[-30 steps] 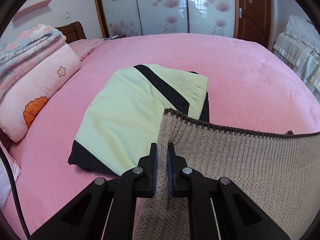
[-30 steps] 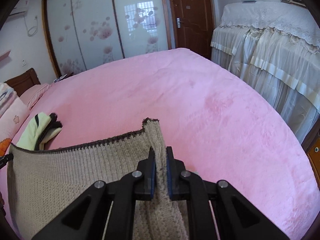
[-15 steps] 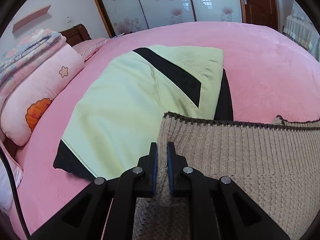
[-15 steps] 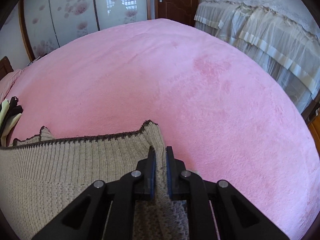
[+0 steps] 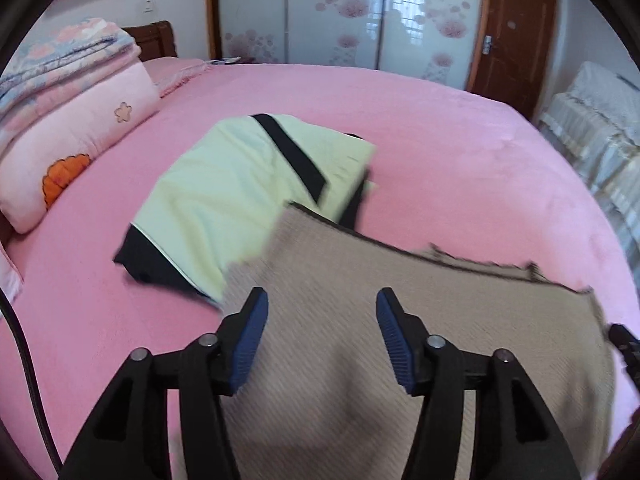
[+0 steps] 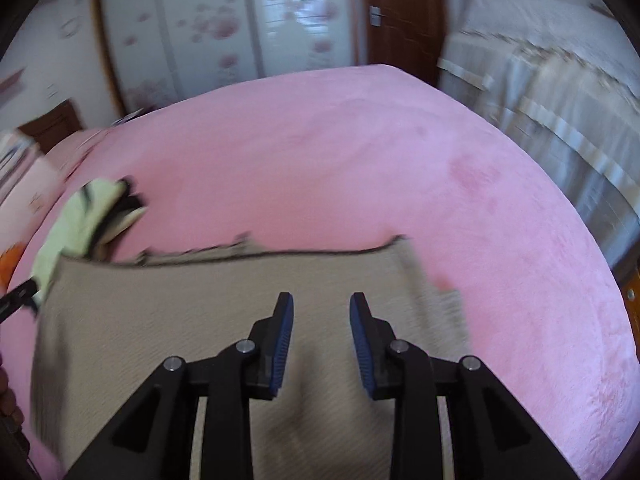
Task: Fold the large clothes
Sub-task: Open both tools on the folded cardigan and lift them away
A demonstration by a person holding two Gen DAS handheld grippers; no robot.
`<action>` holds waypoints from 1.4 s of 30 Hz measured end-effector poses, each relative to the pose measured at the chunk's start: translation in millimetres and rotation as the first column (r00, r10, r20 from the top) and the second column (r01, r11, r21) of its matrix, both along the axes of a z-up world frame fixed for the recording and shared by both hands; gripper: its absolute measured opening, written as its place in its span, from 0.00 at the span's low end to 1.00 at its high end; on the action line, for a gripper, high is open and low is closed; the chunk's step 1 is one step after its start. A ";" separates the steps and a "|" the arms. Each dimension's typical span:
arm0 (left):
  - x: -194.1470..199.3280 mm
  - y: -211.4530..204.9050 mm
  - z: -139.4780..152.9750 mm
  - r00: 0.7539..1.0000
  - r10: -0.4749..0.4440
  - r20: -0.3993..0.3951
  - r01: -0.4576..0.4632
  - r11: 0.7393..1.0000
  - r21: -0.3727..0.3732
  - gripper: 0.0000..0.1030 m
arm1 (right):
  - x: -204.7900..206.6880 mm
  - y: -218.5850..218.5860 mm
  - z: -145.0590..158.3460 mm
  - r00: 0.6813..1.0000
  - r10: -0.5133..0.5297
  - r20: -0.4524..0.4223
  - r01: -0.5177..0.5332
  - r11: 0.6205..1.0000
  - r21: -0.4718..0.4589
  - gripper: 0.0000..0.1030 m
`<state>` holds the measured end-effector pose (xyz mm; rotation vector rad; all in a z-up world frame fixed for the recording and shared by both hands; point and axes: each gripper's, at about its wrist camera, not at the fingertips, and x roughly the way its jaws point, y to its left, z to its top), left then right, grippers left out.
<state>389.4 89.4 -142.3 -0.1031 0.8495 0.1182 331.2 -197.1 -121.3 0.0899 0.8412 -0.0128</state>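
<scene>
A beige knit sweater [image 5: 400,312] lies flat on the pink bed [image 5: 460,152], its dark-trimmed edge away from me. Its left corner overlaps a folded pale-green garment with black trim [image 5: 240,188]. My left gripper [image 5: 322,320] is open and empty above the sweater's left part. In the right wrist view the sweater [image 6: 200,312] spreads below my right gripper [image 6: 321,316], which is open and empty over its right part. The green garment [image 6: 84,216] shows at the far left there. The right gripper's tip shows at the left wrist view's right edge.
Stacked pink pillows and folded quilts [image 5: 68,108] sit at the bed's left by the headboard. Sliding floral wardrobe doors [image 5: 340,12] and a brown door [image 5: 516,32] stand behind. A cloth-covered piece of furniture [image 6: 560,72] stands right of the bed.
Both grippers opened and let go of the sweater's edge. The sweater dropped flat onto the bed, and both grippers pulled back above it.
</scene>
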 end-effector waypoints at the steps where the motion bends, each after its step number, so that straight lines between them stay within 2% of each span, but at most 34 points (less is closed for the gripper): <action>1: -11.9 -11.3 -1.7 1.000 -0.020 -0.005 0.020 1.000 -0.006 0.55 | -9.3 16.8 -1.2 0.999 0.043 -0.007 -0.043 0.999 0.031 0.28; 5: -46.9 -44.2 -25.2 0.998 -0.032 -0.056 0.033 0.999 0.021 0.55 | -36.3 58.2 -24.2 0.988 0.146 -0.056 -0.138 0.982 0.128 0.28; 9: -68.2 -44.1 -69.4 0.990 0.033 -0.140 -0.027 0.999 0.047 0.55 | -53.6 60.3 -62.3 0.981 0.142 -0.131 -0.132 0.988 0.078 0.28; 10: -73.2 -40.4 -76.2 0.990 0.040 -0.136 -0.035 0.999 0.041 0.56 | -59.5 48.5 -70.8 0.983 0.128 -0.135 -0.119 0.990 0.075 0.24; 11: -78.0 -34.7 -79.9 0.993 0.033 -0.115 -0.030 0.999 0.031 0.61 | -63.1 38.1 -73.4 0.982 0.139 -0.127 -0.127 0.987 0.099 0.12; 12: -82.5 -29.0 -80.9 0.996 0.021 -0.092 -0.018 0.999 0.030 0.64 | -68.8 22.3 -75.1 0.983 0.134 -0.125 -0.120 0.986 0.113 0.08; 15: -90.0 -11.6 -80.6 0.998 0.021 -0.065 -0.015 0.996 0.085 0.67 | -87.9 -18.7 -67.2 0.993 0.070 -0.099 -0.064 0.996 0.063 0.04; 18: -93.9 16.6 -81.2 0.996 0.051 -0.077 -0.045 0.996 0.079 0.69 | -104.5 -55.6 -65.3 0.995 -0.017 -0.095 0.016 1.000 -0.010 0.02; 20: -98.9 32.1 -81.3 0.995 0.034 -0.095 -0.032 0.999 0.020 0.69 | -112.5 -78.2 -64.3 0.994 -0.029 -0.104 0.036 0.997 0.066 0.00; 21: -102.0 36.1 -80.4 0.995 0.027 -0.099 -0.026 1.000 0.008 0.69 | -117.3 -84.1 -63.0 0.991 -0.072 -0.116 0.079 0.995 0.055 0.04; 22: -104.4 37.5 -77.7 0.995 0.021 -0.101 -0.020 1.000 0.013 0.69 | -121.8 -86.9 -62.1 0.985 -0.119 -0.121 0.122 0.992 0.014 0.04; 25: -117.4 31.2 -69.9 0.993 0.014 -0.118 -0.007 0.998 0.062 0.69 | -134.3 -95.0 -53.0 0.978 -0.158 -0.135 0.171 0.981 0.087 0.05; 27: -126.3 26.7 -62.7 0.993 0.006 -0.121 0.002 0.998 0.066 0.71 | -144.1 -93.0 -44.3 0.978 -0.166 -0.122 0.182 0.974 0.136 0.09; 32: -155.1 13.2 -36.2 0.996 -0.023 -0.091 0.025 1.000 0.018 0.72 | -175.5 -66.2 -18.3 0.990 -0.134 -0.046 0.140 0.980 0.141 0.37; 35: -175.5 3.0 -20.4 0.996 -0.044 -0.076 0.043 0.999 -0.022 0.76 | -190.7 -41.8 -5.3 0.995 -0.098 -0.006 0.097 0.985 0.144 0.38; 42: -216.1 -24.7 13.8 0.991 -0.129 -0.046 0.125 0.990 -0.070 0.76 | -223.8 4.1 29.1 0.997 -0.003 0.079 -0.005 0.994 0.106 0.38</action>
